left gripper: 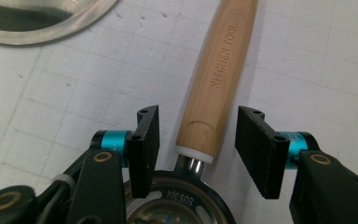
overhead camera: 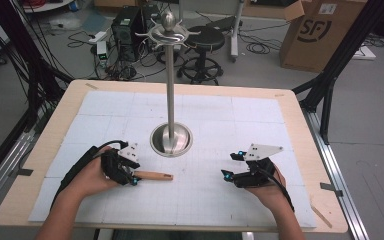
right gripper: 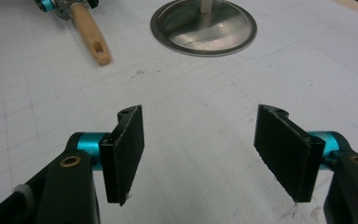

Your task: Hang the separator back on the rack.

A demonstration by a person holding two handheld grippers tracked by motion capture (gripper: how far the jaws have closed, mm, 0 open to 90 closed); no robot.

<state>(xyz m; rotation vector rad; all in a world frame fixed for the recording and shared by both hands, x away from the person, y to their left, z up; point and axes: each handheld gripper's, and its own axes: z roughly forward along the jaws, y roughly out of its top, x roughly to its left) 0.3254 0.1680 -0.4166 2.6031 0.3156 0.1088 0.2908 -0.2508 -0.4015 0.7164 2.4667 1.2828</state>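
A: Where's the utensil lying?

B: The kitchen tool with the pale wooden handle (overhead camera: 152, 175) lies flat on the white gridded mat (overhead camera: 205, 200), just on the person's side of the round steel base of the tall metal hanging stand (overhead camera: 170, 140) and a little to its left. Its handle points right, across the front of the stand's base. Its perforated steel head (left gripper: 179, 205) sits under the left gripper (left gripper: 198, 149).

A: And is that gripper holding it yet?

B: No. Its jaws stand at a middling gap, one on each side of the handle's lower end, where the wood meets a white collar and the steel neck. There's mat visible on both sides of the wood, so the ribbed pads (left gripper: 256, 149) aren't pressing.

A: The other one?

B: The right gripper (right gripper: 209, 154) rests to the right of the stand's base, well apart from the tool, jaws wide with nothing between them.

A: How will it handle?

B: I'd judge it light and stiff, heavier toward the steel head. The varnished wood looks smooth and rounded, so it could roll or twist in a loose pinch. Gripping squarely near the collar, close to the weight, seems sound; the hole at the handle's far end (right gripper: 101, 48) then stays free for a hook.
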